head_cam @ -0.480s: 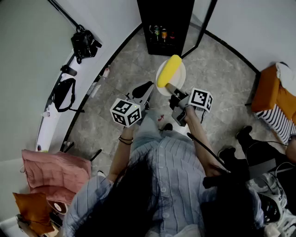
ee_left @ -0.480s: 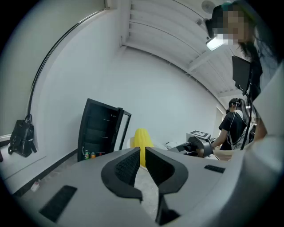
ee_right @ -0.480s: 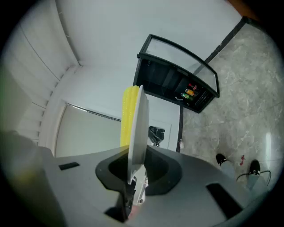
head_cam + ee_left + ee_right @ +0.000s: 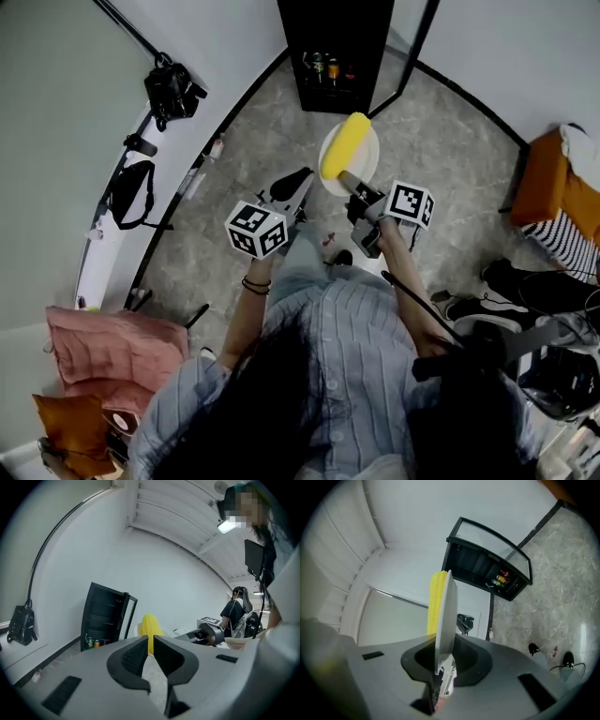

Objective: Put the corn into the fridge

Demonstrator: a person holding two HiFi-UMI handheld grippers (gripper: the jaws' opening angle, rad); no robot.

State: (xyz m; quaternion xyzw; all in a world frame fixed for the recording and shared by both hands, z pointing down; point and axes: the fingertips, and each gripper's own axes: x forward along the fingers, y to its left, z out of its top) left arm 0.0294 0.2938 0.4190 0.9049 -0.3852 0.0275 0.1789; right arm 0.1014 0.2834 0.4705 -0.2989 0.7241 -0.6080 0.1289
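Observation:
A yellow corn cob (image 4: pixel 345 143) lies on a white plate (image 4: pixel 367 161). My right gripper (image 4: pixel 345 180) is shut on the plate's near rim and holds it out in front of me. In the right gripper view the plate (image 4: pixel 446 620) stands edge-on between the jaws, with the corn (image 4: pixel 436 602) on its left face. Ahead is the black fridge (image 4: pixel 337 47), its glass door (image 4: pixel 412 52) swung open and several drink cans on a low shelf. To the left of the plate my left gripper (image 4: pixel 298 180) is shut with nothing in it. Past its jaws I see the corn (image 4: pixel 150 625) and the fridge (image 4: pixel 101 616).
Black bags (image 4: pixel 171 89) sit on a white ledge along the left wall. An orange seat (image 4: pixel 553 187) stands at the right, a pink cushion (image 4: pixel 112 347) at the lower left. Cables and gear (image 4: pixel 553 366) crowd the lower right. Another person (image 4: pixel 236 609) stands behind.
Both grippers and the plate with the corn stay almost where they were. At the lower right, dark gear and cables on the floor have shifted.

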